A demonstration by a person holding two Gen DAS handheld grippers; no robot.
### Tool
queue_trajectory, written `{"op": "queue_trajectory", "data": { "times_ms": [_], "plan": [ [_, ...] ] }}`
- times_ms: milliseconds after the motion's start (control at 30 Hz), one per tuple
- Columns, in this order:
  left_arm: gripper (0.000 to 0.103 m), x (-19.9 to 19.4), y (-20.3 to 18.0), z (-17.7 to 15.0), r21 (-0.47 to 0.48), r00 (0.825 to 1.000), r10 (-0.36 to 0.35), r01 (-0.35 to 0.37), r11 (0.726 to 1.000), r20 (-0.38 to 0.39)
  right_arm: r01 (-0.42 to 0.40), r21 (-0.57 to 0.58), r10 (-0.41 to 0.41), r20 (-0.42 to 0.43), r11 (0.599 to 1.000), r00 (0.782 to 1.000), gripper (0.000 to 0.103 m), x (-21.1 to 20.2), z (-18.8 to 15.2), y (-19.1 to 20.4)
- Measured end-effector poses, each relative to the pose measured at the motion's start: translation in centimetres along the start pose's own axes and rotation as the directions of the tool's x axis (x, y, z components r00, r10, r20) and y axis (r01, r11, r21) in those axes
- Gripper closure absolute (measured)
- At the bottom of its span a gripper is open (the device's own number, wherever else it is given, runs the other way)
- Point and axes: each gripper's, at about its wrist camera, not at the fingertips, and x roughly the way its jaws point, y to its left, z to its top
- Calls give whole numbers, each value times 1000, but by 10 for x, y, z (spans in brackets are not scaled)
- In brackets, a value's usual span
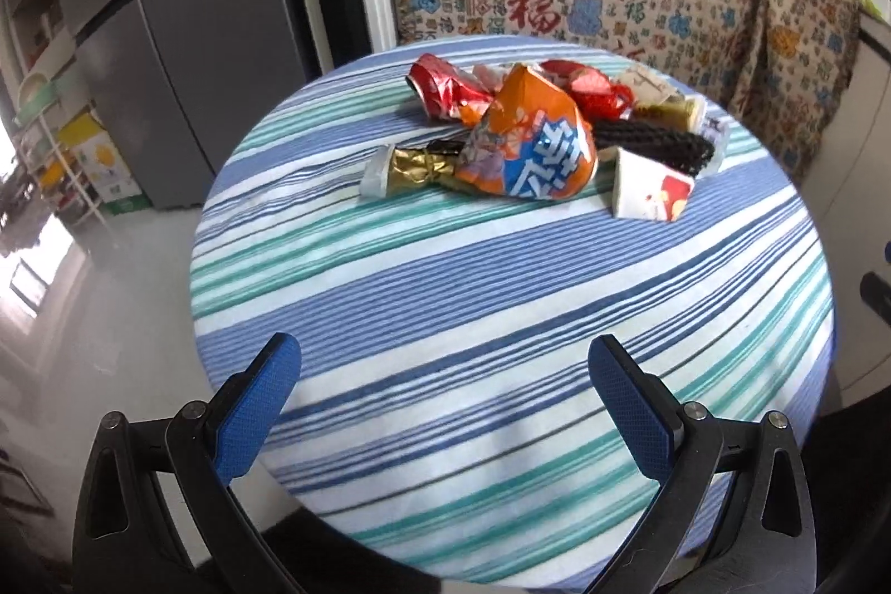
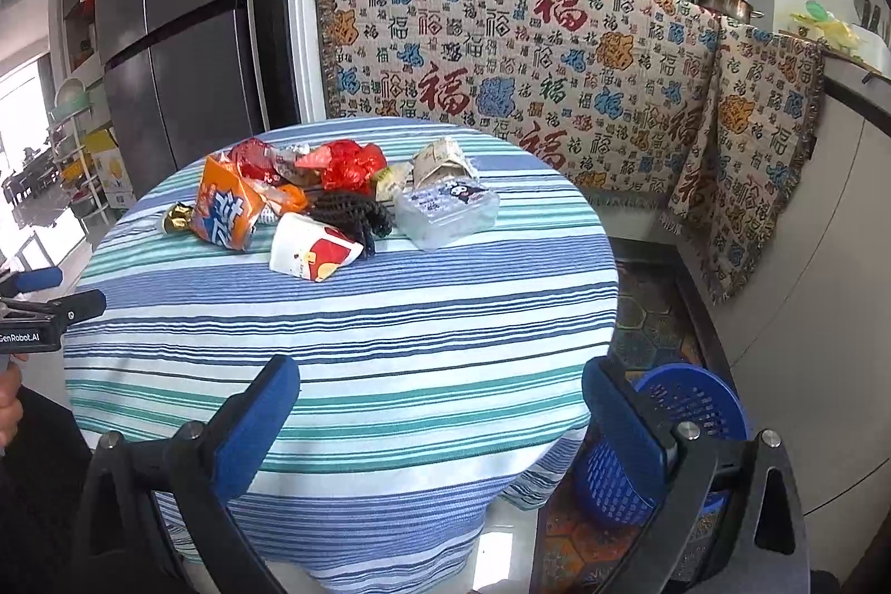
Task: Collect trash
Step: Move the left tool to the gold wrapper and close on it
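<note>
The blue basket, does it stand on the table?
No, the blue basket stands on the floor beside the table.

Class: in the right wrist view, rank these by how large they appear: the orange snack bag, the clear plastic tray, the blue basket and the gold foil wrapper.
1. blue basket, though it sits nearest the camera and is partly hidden
2. clear plastic tray and orange snack bag: too alike to rank
3. gold foil wrapper, smallest, partly hidden behind the bag

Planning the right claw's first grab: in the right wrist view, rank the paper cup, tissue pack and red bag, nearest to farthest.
1. Paper cup, front of the pile.
2. Tissue pack, right side.
3. Red bag, at the back.
</note>
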Motion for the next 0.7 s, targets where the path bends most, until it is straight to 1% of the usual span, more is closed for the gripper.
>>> {"op": "queue_trajectory", "data": {
  "times_ms": [100, 167, 200, 300, 367, 433, 533, 600, 667, 700],
  "plan": [
    [0, 28, -4, 8, 120, 999, 0, 4, 993, -38, -27, -20, 26, -44, 999, 999, 0, 28, -1, 5],
    [0, 43, -2, 15, 156, 999, -35, 40, 987, -39, -70, -25, 68, -78, 997, 995, 0, 48, -1, 8],
    [0, 54, 1, 19, 159, 998, -47, 55, 986, -50, -88, -25, 86, -93, 996, 992, 0, 58, 0, 9],
    [1, 75, 13, 28, 141, 994, -69, 80, 987, -87, -107, -27, 102, -132, 994, 986, 0, 83, 3, 9],
    [1, 82, 17, 33, 144, 990, -104, 117, 983, -96, -107, -29, 101, -160, 994, 982, 0, 99, 5, 7],
    [1, 88, 16, 39, 164, 989, -110, 126, 979, -100, -120, -27, 113, -180, 992, 977, 0, 109, 7, 8],
    [1, 97, 17, 44, 186, 986, -126, 145, 972, -109, -183, -34, 173, -194, 983, 966, 0, 122, 12, 13],
    [0, 104, 21, 46, 174, 981, -157, 175, 969, -111, -226, -62, 210, -201, 972, 957, 0, 126, 15, 21],
    [0, 109, 25, 49, 159, 975, -191, 208, 965, -115, -292, -82, 269, -214, 953, 939, 0, 128, 19, 29],
    [0, 111, 26, 51, 161, 975, -197, 212, 964, -105, -320, -96, 293, -220, 943, 930, 0, 130, 21, 34]
  ]
}}
